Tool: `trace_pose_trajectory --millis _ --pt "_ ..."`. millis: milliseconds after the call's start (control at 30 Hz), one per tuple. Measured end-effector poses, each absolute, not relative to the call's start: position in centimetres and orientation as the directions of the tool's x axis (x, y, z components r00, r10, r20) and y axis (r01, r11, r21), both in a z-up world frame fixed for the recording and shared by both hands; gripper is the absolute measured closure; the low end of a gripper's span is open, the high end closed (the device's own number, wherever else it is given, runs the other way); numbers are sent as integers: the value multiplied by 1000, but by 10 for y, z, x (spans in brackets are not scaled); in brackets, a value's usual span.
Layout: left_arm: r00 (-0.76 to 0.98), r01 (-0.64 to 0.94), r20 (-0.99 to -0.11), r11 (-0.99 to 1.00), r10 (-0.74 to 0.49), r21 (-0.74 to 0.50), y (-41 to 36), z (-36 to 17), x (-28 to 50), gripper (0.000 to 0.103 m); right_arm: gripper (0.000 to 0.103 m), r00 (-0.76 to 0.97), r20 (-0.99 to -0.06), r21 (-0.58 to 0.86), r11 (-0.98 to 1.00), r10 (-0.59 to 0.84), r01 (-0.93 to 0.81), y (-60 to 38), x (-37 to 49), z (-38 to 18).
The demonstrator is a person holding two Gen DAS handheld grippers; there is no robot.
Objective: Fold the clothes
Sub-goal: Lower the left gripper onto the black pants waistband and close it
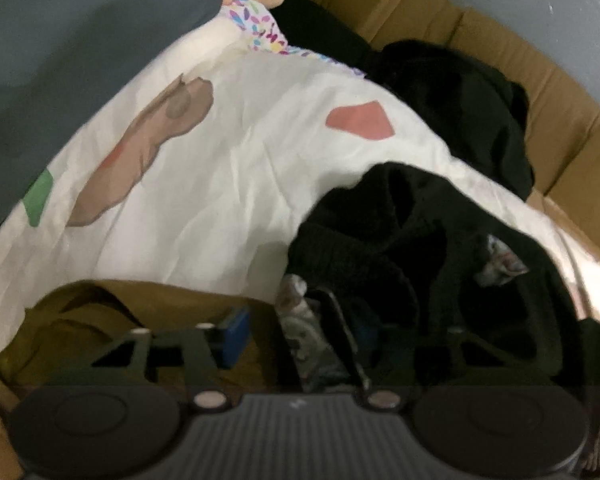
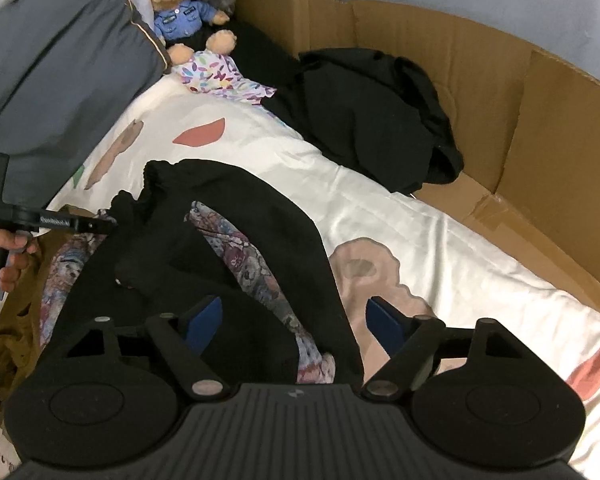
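A black garment with a patterned lining lies crumpled on the white printed bedsheet. It also shows in the left wrist view. My right gripper is open, its blue pads either side of the garment's near edge. My left gripper is close over the garment's left edge; its right finger is lost in black cloth. In the right wrist view the left gripper touches the garment's gathered edge; I cannot tell whether it grips.
Another black garment lies at the back by cardboard walls. A teddy bear, a floral cloth and a grey pillow sit at the far left. A brown garment lies at the near left.
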State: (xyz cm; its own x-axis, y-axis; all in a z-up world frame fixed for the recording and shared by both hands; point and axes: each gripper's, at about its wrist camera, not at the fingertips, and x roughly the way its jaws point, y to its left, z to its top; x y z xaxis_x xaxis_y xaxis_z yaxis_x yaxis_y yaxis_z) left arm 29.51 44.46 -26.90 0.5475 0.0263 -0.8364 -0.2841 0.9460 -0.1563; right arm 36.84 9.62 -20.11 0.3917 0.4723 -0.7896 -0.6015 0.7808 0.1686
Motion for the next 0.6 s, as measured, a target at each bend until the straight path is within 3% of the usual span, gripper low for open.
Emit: trace_pose_trajectory --millis 600 --pt "585 -319 -811 917 -8 -239 456 -273 300 56 23 350 -809 41 639 472 -768 211 408 -218"
